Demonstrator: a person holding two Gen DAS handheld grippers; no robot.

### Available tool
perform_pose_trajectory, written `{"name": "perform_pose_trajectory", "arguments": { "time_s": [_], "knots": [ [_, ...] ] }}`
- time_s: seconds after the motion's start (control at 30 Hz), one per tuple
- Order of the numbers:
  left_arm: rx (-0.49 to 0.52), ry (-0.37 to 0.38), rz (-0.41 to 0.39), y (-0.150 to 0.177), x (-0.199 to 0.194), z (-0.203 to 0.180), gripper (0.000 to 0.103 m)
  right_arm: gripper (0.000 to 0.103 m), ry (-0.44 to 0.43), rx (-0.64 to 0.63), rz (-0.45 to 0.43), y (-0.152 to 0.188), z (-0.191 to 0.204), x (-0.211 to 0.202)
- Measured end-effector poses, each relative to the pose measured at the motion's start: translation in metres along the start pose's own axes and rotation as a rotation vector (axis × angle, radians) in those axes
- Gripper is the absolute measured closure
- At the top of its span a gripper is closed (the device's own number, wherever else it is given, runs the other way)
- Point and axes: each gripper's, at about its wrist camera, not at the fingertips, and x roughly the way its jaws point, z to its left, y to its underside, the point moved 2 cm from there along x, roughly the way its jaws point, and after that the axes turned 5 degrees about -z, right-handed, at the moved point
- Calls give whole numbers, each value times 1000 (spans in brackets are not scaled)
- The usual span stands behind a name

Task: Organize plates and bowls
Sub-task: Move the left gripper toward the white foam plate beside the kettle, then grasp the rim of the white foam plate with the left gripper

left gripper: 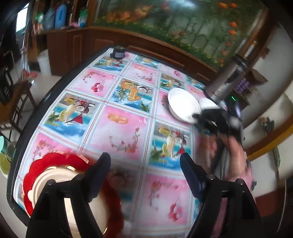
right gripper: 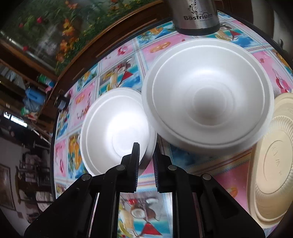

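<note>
In the right wrist view my right gripper (right gripper: 146, 165) is shut on the near rim of a small white foam bowl (right gripper: 113, 128), one finger inside and one outside. A larger white foam bowl (right gripper: 207, 102) sits right beside it, its rim overlapping the small one. A cream ribbed plate (right gripper: 272, 157) lies at the right edge. In the left wrist view my left gripper (left gripper: 144, 166) stands open over the patterned tablecloth (left gripper: 117, 124) with nothing between its fingers. Beside its left finger a cream plate (left gripper: 55, 181) rests on a red scalloped plate (left gripper: 45, 163). The white bowls (left gripper: 183, 104) lie far right.
A steel flask (right gripper: 196, 16) stands just behind the larger bowl. A small dark device (left gripper: 118, 53) sits at the table's far edge. Wooden cabinets and a flower mural line the wall beyond. The black table rim (left gripper: 27, 128) runs along the left, with a chair beyond it.
</note>
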Motion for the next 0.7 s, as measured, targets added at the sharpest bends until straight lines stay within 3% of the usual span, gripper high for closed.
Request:
{"name": "perform_pose_trajectory", "arguments": {
  "time_s": [0.17, 0.3, 0.5, 0.63, 0.7],
  "knots": [
    [-6, -108, 92, -37, 45, -17, 25, 90, -101, -44, 71, 25, -11, -21],
    [61, -201, 170, -45, 84, -34, 25, 90, -151, -96, 78, 44, -18, -46],
    [31, -226, 291, -29, 129, -45, 25, 90, -200, -104, 92, 53, -36, -54],
    [34, -273, 275, -28, 136, -49, 25, 90, -214, -84, 85, 44, -44, -55],
    [-17, -233, 286, -30, 140, -48, 25, 90, -221, -73, 87, 43, -45, -54]
  ]
}}
